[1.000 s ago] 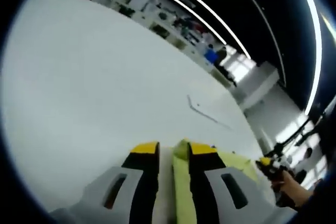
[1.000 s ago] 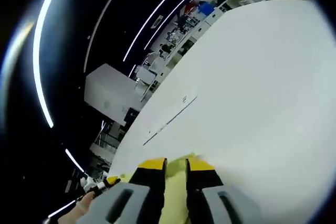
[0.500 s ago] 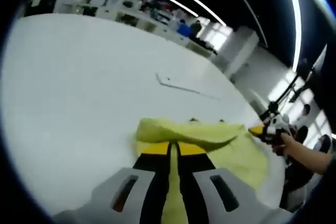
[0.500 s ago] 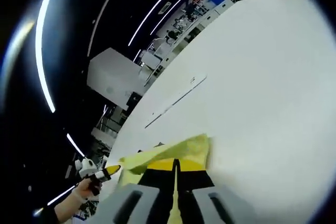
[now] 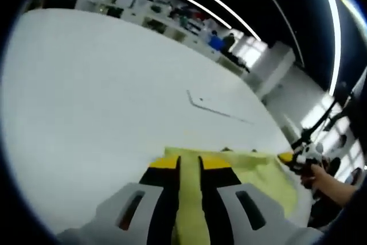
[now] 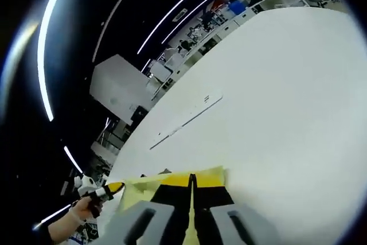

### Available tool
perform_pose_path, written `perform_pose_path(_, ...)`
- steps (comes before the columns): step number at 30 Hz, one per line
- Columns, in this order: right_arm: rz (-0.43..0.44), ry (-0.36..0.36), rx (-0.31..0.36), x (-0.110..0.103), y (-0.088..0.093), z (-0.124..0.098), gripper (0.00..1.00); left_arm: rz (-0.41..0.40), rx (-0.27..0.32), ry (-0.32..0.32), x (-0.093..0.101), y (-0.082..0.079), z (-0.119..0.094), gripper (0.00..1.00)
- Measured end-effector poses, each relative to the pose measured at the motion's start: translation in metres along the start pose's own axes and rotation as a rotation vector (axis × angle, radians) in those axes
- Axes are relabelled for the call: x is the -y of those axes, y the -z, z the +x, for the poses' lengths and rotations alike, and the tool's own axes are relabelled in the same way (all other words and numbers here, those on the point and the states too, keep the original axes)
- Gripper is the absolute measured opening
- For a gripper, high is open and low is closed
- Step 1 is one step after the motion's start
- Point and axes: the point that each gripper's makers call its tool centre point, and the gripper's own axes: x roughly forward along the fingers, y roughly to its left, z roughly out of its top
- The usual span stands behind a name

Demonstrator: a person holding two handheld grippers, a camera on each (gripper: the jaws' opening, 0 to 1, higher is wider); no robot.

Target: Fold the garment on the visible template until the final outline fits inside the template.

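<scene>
A yellow-green garment (image 5: 261,170) lies on the white table (image 5: 86,96), its near edge at my left gripper's (image 5: 190,163) yellow tips. The left jaws stand slightly apart, open, with the cloth showing in the gap. In the right gripper view my right gripper (image 6: 191,181) is shut on the garment's (image 6: 146,187) edge, and a strip of cloth spreads just past its tips. A thin template line (image 5: 218,110) is marked on the table beyond the garment, also visible as the template line (image 6: 183,120). The right gripper (image 5: 293,156) comes in at the right, held by a hand (image 5: 324,181).
The left gripper (image 6: 109,189) and a hand (image 6: 74,213) show at the lower left of the right gripper view. Beyond the table's far edge (image 5: 172,24) stand workbenches and equipment. A white partition (image 6: 117,93) stands off the table's side.
The raised garment edge has come down flat near the tips. My left jaws, shut half a second ago, have parted a little. The right jaws closed a second ago and stay shut.
</scene>
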Motion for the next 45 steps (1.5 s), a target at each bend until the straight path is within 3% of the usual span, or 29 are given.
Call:
perform_pose_path(2,-0.039,-0.034,-0.007,-0.008,0.001,-0.001,0.0,0.009,-0.002,0.007,0.0,0.0,-0.003,0.1)
perform_pose_path(5,-0.164,-0.11,-0.026,-0.027,0.007,-0.007,0.0,0.067,-0.005,0.039,0.005,0.002,-0.011,0.14)
perform_pose_path(8,-0.364,-0.149,-0.035,-0.038,0.014,-0.015,0.0,0.127,-0.011,0.069,0.011,0.005,-0.018,0.19)
perform_pose_path(10,-0.436,-0.183,-0.036,-0.047,0.02,-0.022,0.06,0.179,-0.008,0.085,0.014,0.006,-0.024,0.25)
perform_pose_path(16,-0.521,-0.198,-0.038,-0.053,0.033,-0.04,0.31,0.319,-0.022,0.097,0.022,0.011,-0.043,0.42)
perform_pose_path(24,-0.586,-0.15,-0.028,-0.052,0.039,-0.07,0.81,0.446,-0.011,0.15,0.043,0.015,-0.068,0.62)
perform_pose_path(29,-0.583,-0.12,-0.009,-0.05,0.043,-0.09,1.0,0.468,-0.023,0.149,0.046,0.023,-0.08,0.87)
perform_pose_path(35,-0.56,-0.106,0.026,-0.051,0.045,-0.112,0.97,0.473,-0.024,0.165,0.051,0.033,-0.1,0.9)
perform_pose_path(38,-0.54,-0.105,0.042,-0.053,0.055,-0.125,0.95,0.463,-0.014,0.17,0.051,0.039,-0.113,0.9)
perform_pose_path(42,-0.515,-0.113,0.016,-0.049,0.078,-0.138,0.75,0.438,-0.008,0.179,0.049,0.048,-0.124,0.78)
perform_pose_path(45,-0.491,-0.108,0.02,-0.045,0.091,-0.143,0.72,0.406,-0.022,0.183,0.046,0.062,-0.131,0.74)
